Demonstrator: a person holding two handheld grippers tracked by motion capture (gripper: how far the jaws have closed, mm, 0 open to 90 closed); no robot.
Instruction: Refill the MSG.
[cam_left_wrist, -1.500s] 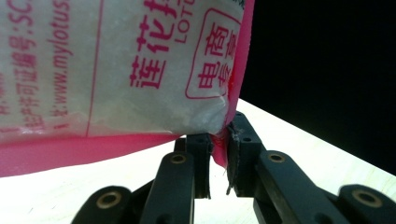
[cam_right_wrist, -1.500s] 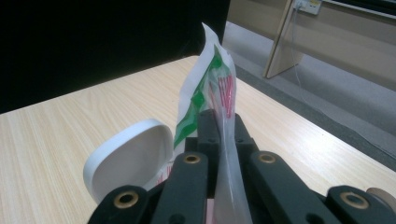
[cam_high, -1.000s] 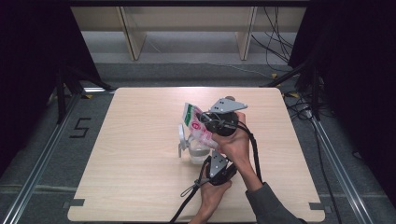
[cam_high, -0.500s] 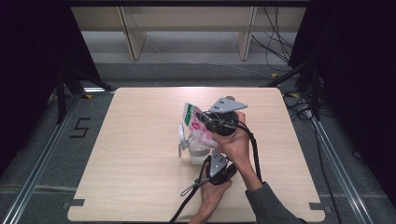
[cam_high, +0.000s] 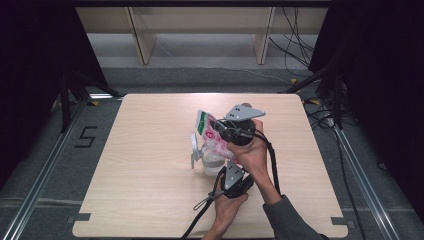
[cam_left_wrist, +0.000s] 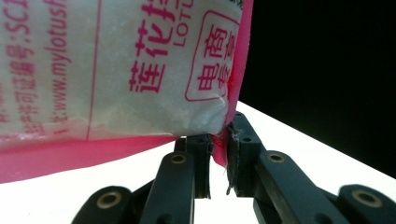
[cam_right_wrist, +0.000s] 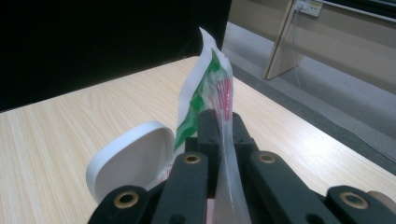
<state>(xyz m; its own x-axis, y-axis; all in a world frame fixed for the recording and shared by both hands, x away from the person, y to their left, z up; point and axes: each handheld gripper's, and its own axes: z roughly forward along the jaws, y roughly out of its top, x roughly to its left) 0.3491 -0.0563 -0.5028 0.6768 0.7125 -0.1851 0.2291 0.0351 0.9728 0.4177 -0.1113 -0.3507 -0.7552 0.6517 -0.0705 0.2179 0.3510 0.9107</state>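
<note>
Two grippers: both clamp one plastic bag (cam_high: 214, 136) over the wooden table (cam_high: 150, 200), and that bag serves as the landmark for every place below.
Left hand (cam_high: 226, 212): nearest the table's near edge, below the bag in the high view, wrapped around its tool with a black cable trailing toward the edge.
Left gripper (cam_left_wrist: 218, 156): clenched on the bag's lower pink seam; its own view shows the two black jaws nearly together with the pink film pinched between them.
Bag, lower part: pink border, clear film with pink printed lettering, white grainy filling behind it, seen close in the left gripper view.
White container (cam_high: 207, 159): directly under the bag, standing on the table, its mouth hidden by the bag.
White lid (cam_right_wrist: 133, 161): hinged open, standing up just beside the bag on the container's left side in the high view.
Right hand (cam_high: 252, 150): just right of the bag, beyond the left hand, a grey sleeve behind it.
Right gripper (cam_right_wrist: 219, 123): closed tight on the bag's upper edge, film squeezed flat between the jaws, grey three-cornered plate on top.
Bag, upper part: green and white printed corner rising above the right jaws, tilted.
Far background: pale shelving legs on a grey floor well beyond the bag.
</note>
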